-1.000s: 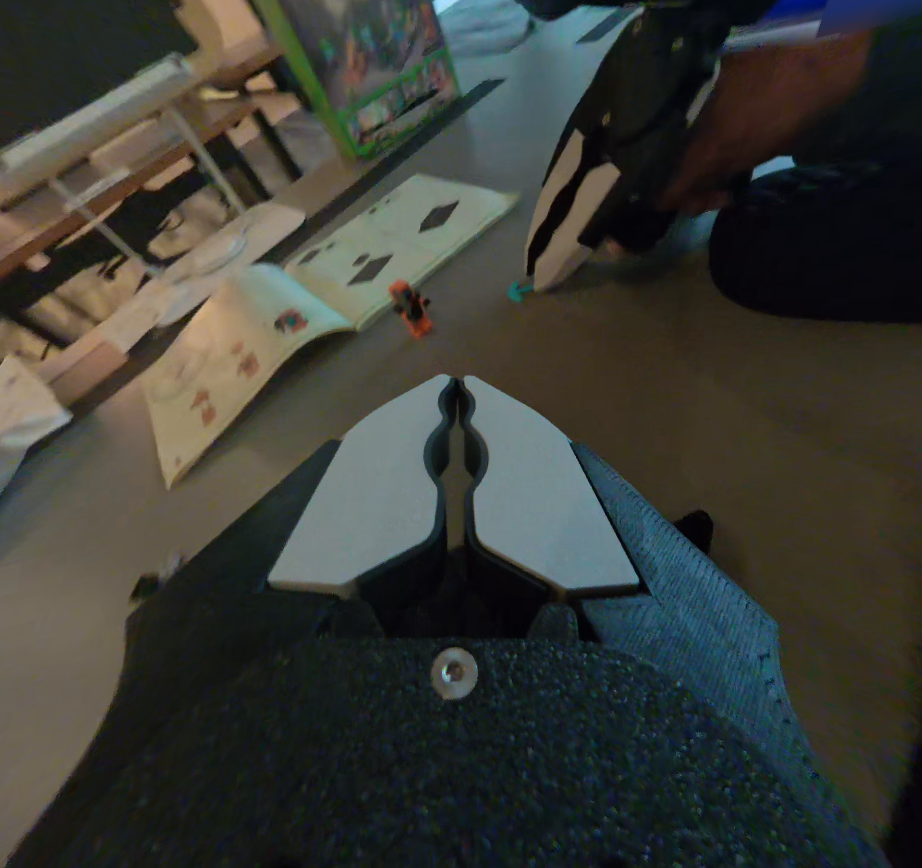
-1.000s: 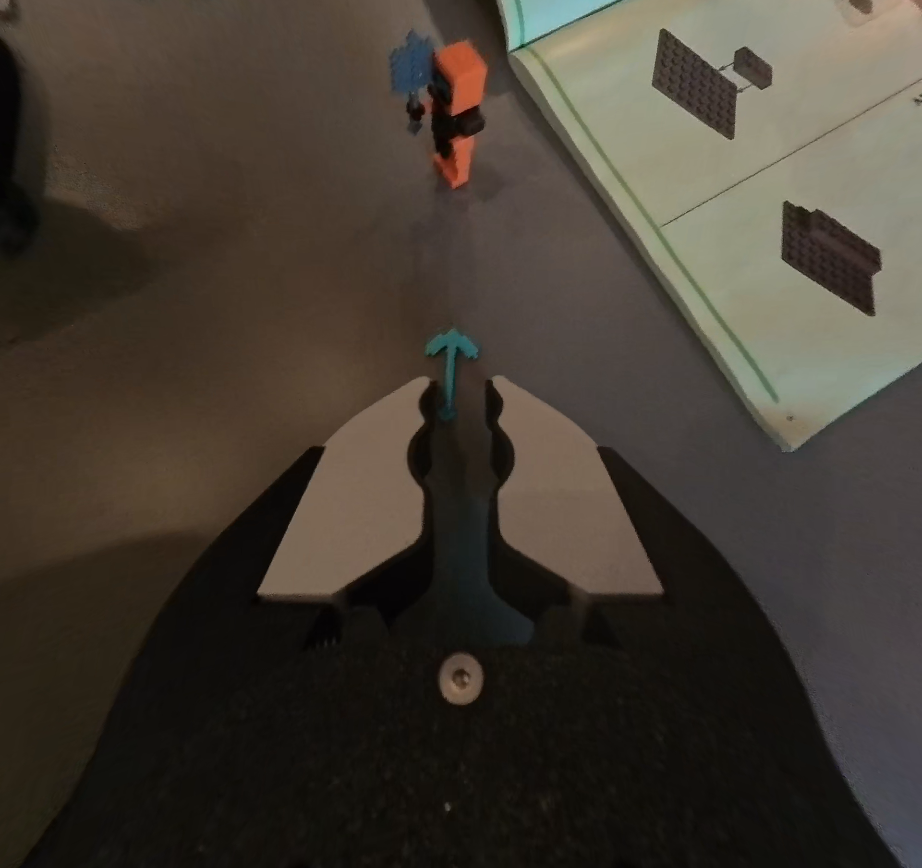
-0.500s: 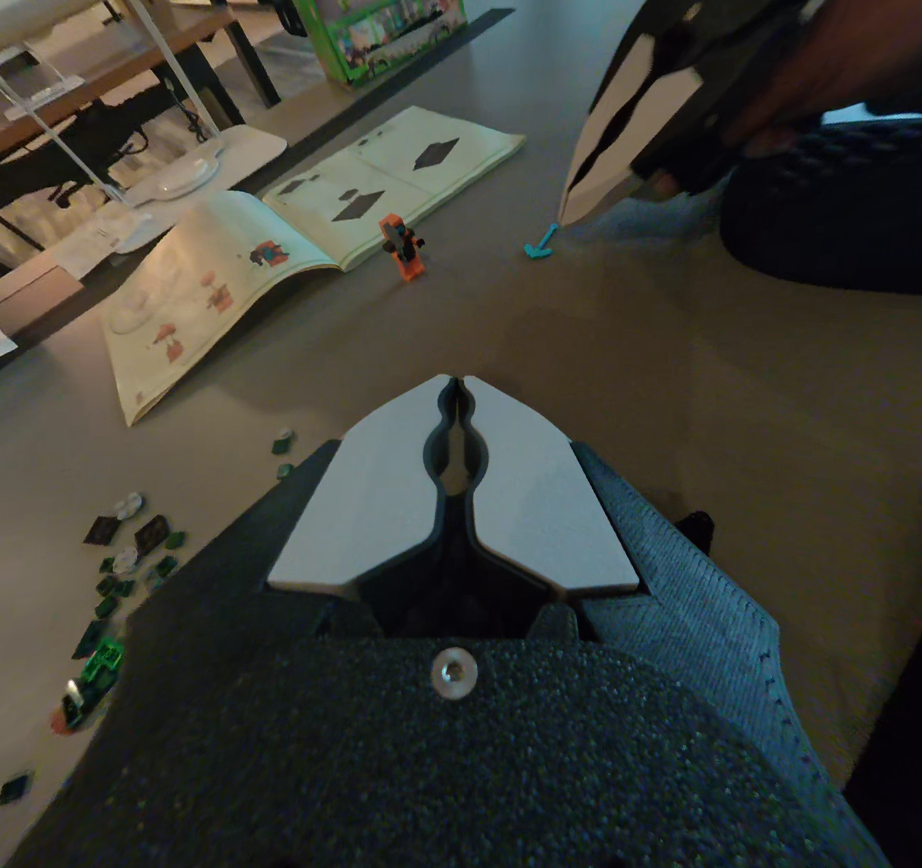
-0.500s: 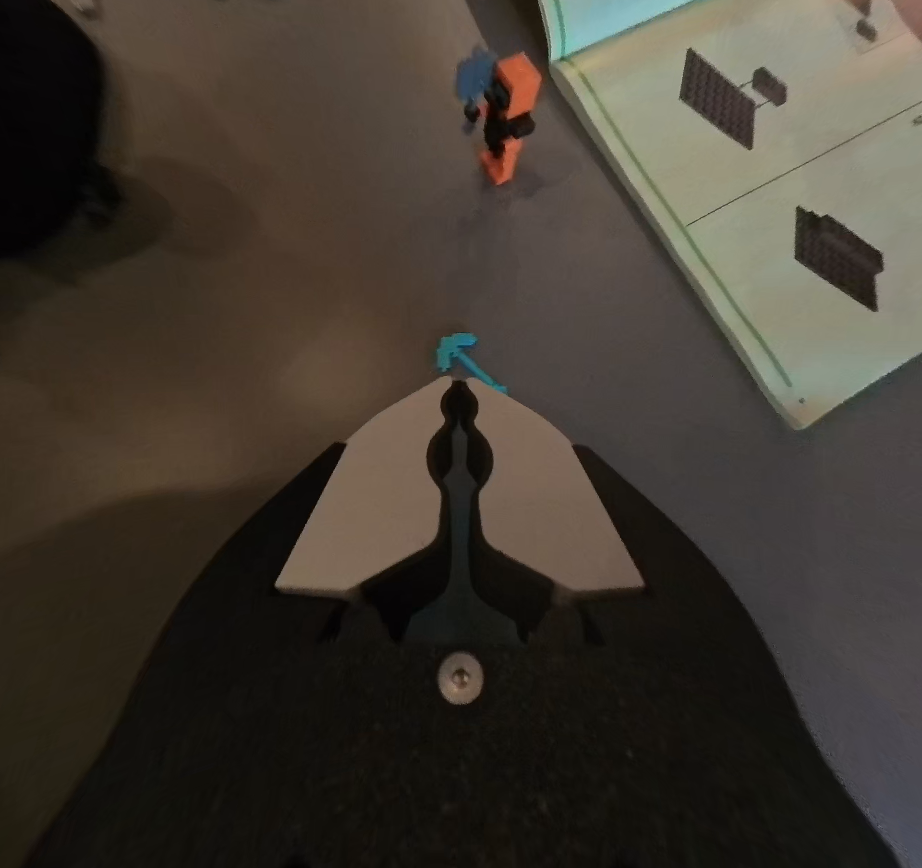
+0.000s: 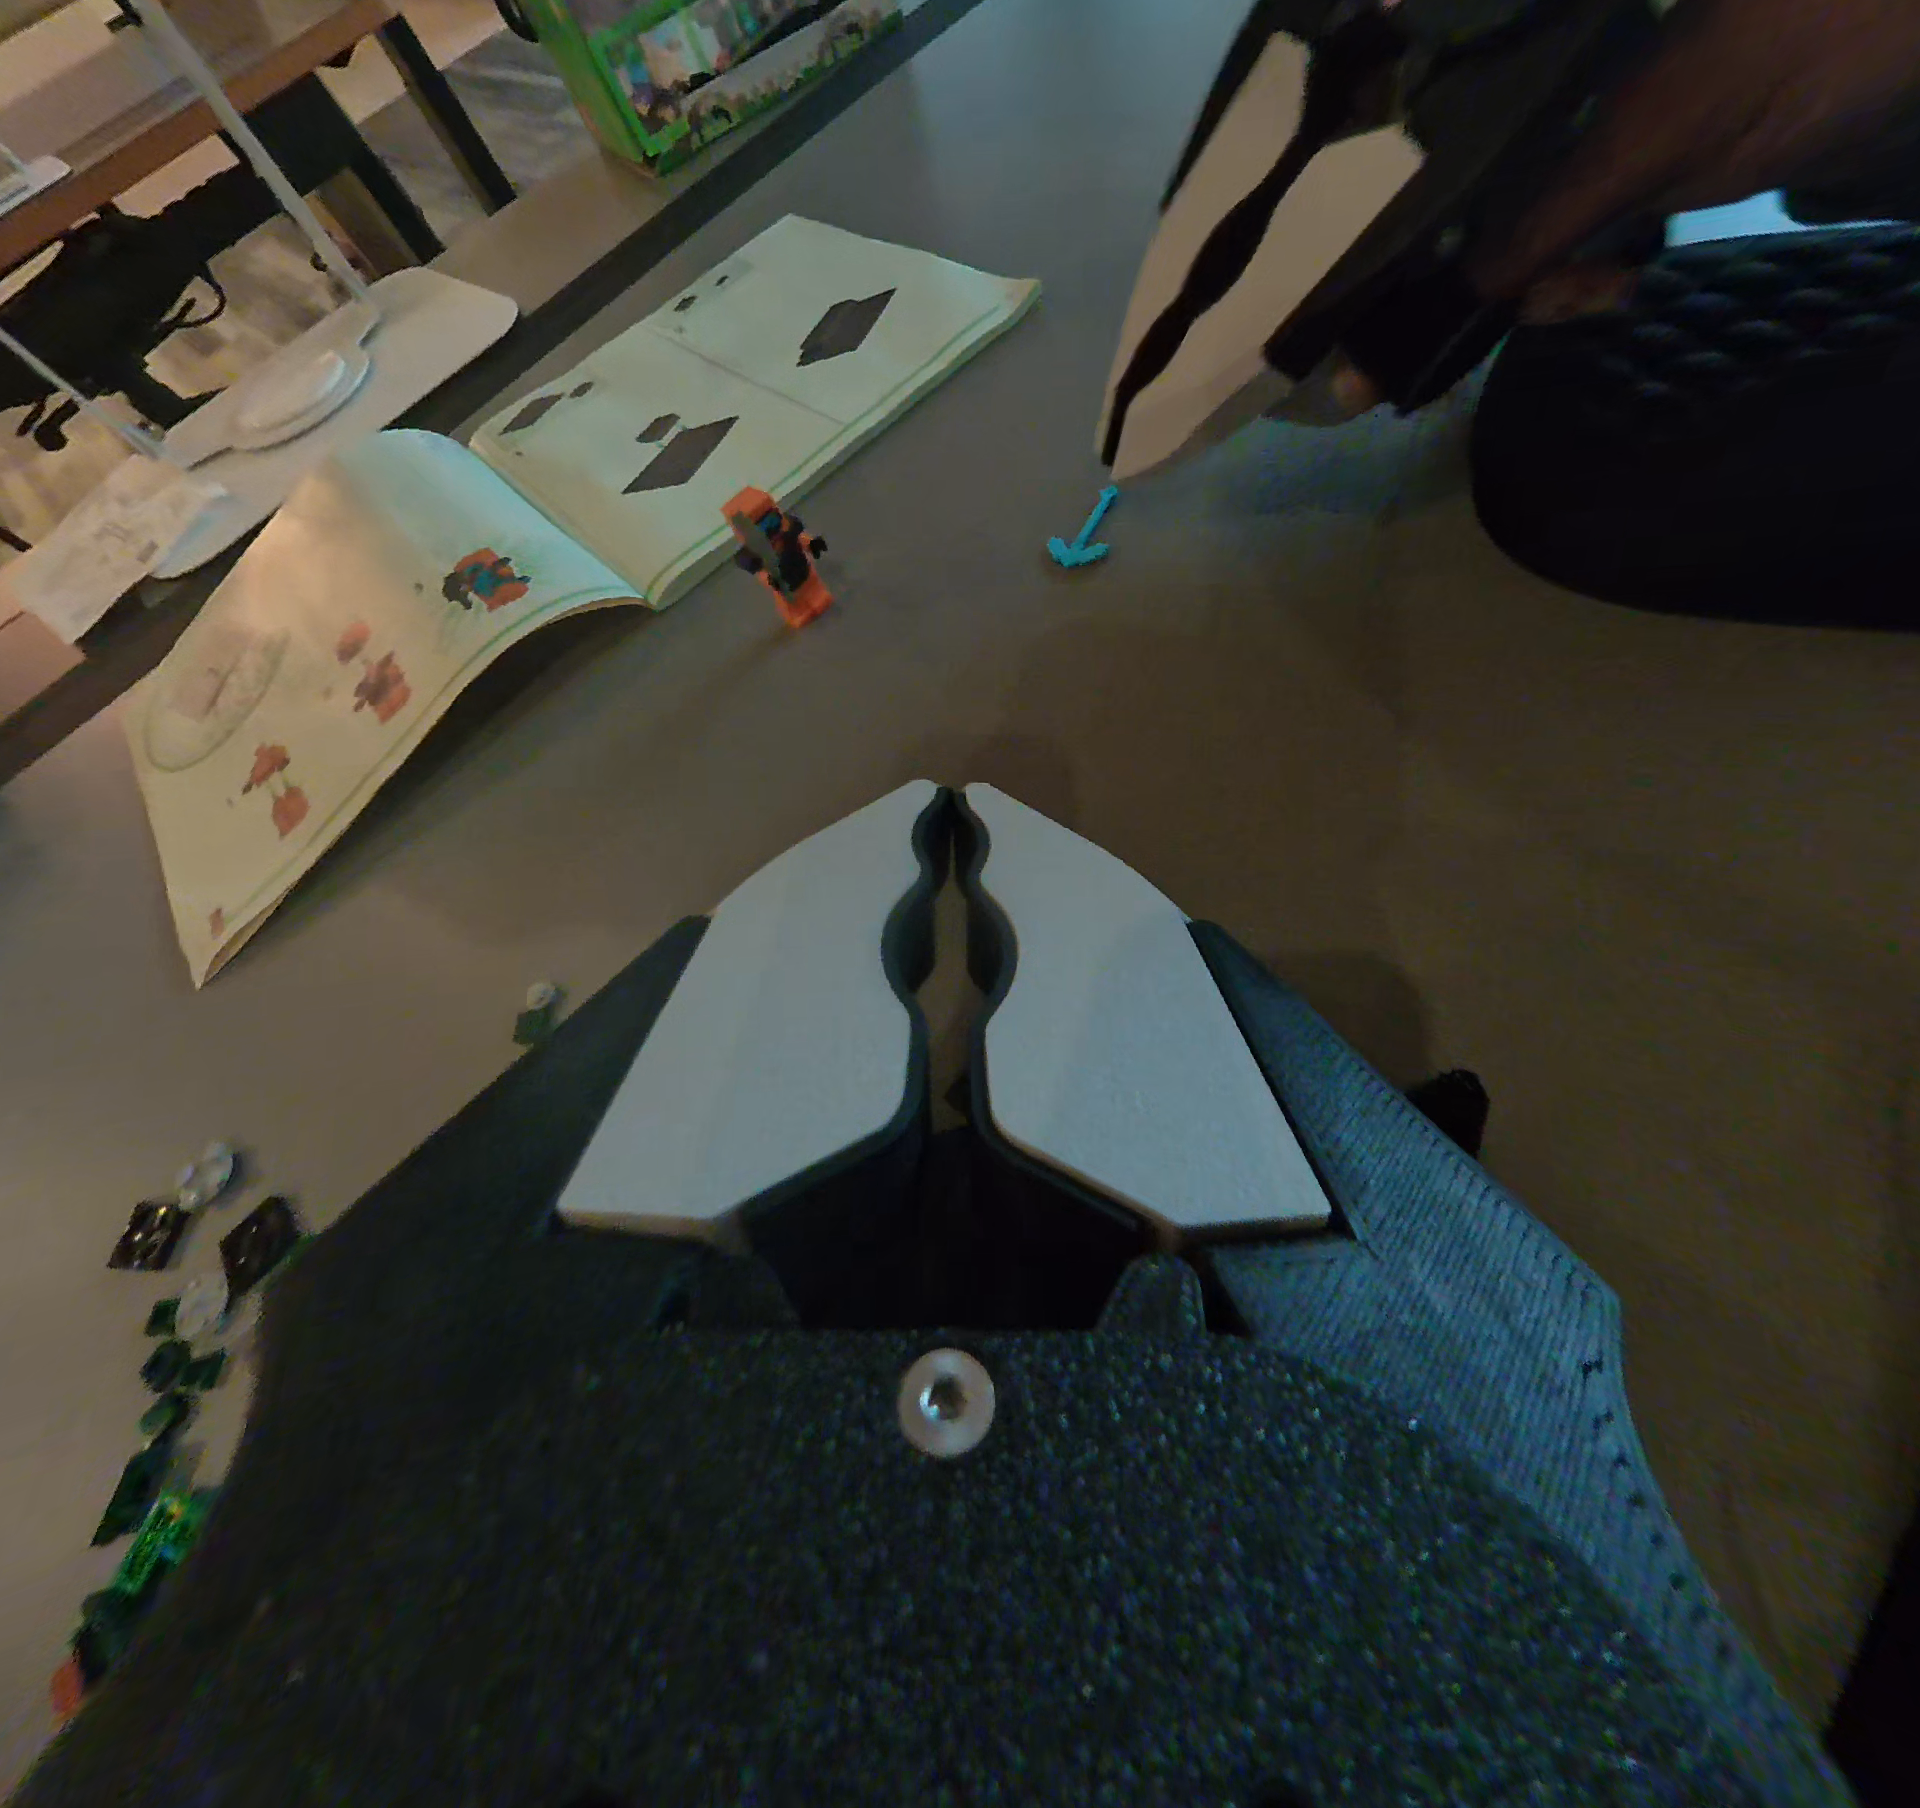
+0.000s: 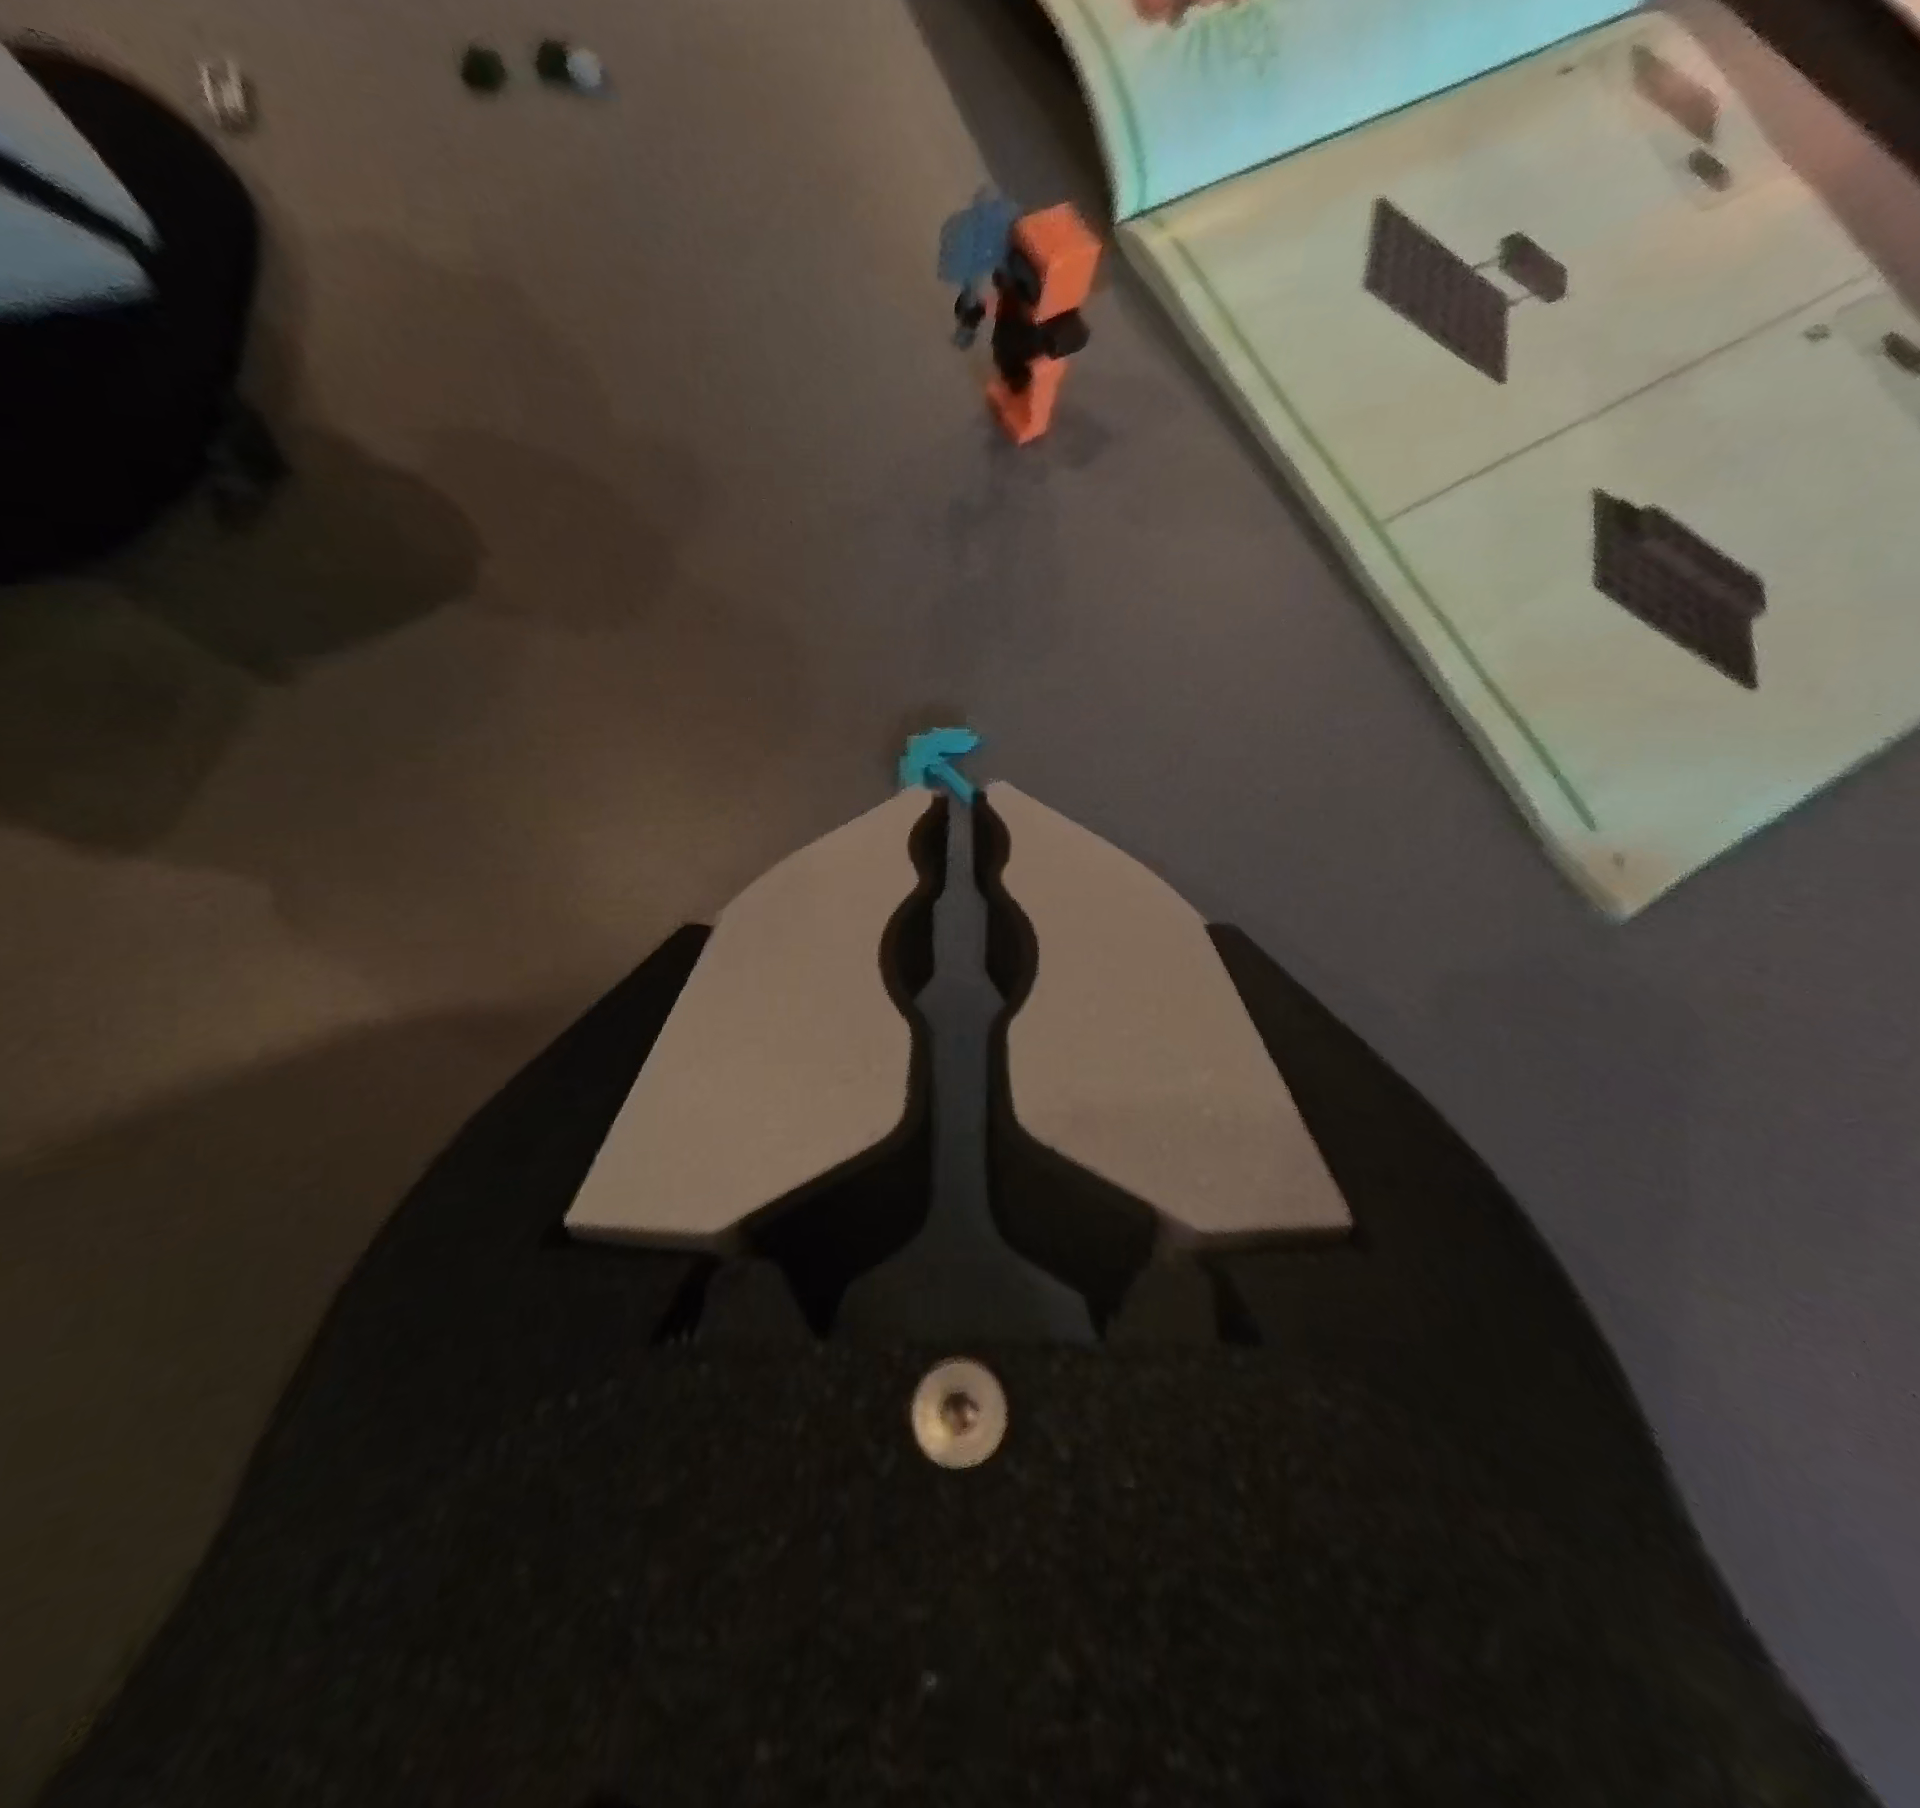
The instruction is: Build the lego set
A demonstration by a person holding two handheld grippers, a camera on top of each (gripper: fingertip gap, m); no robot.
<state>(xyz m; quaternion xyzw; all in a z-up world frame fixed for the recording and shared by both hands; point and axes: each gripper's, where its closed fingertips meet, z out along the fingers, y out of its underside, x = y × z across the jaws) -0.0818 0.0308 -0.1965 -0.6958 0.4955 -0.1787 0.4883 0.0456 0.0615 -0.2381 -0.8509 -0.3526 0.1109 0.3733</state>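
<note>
The right claw (image 6: 958,794) is pinched on the handle of a teal pickaxe (image 6: 938,759), whose head sticks out past the fingertips, just above the grey bench (image 6: 623,563). Beyond the pickaxe stands an orange minifigure (image 6: 1034,330), beside the open instruction booklet (image 6: 1558,470). The left claw (image 5: 951,794) is closed and empty, well short of the minifigure

Teal pickaxe (image 6: 938,759), orange-and-black figure (image 6: 1034,324), pale green-edged booklet (image 5: 748,376), grey table (image 5: 1351,771).
</note>
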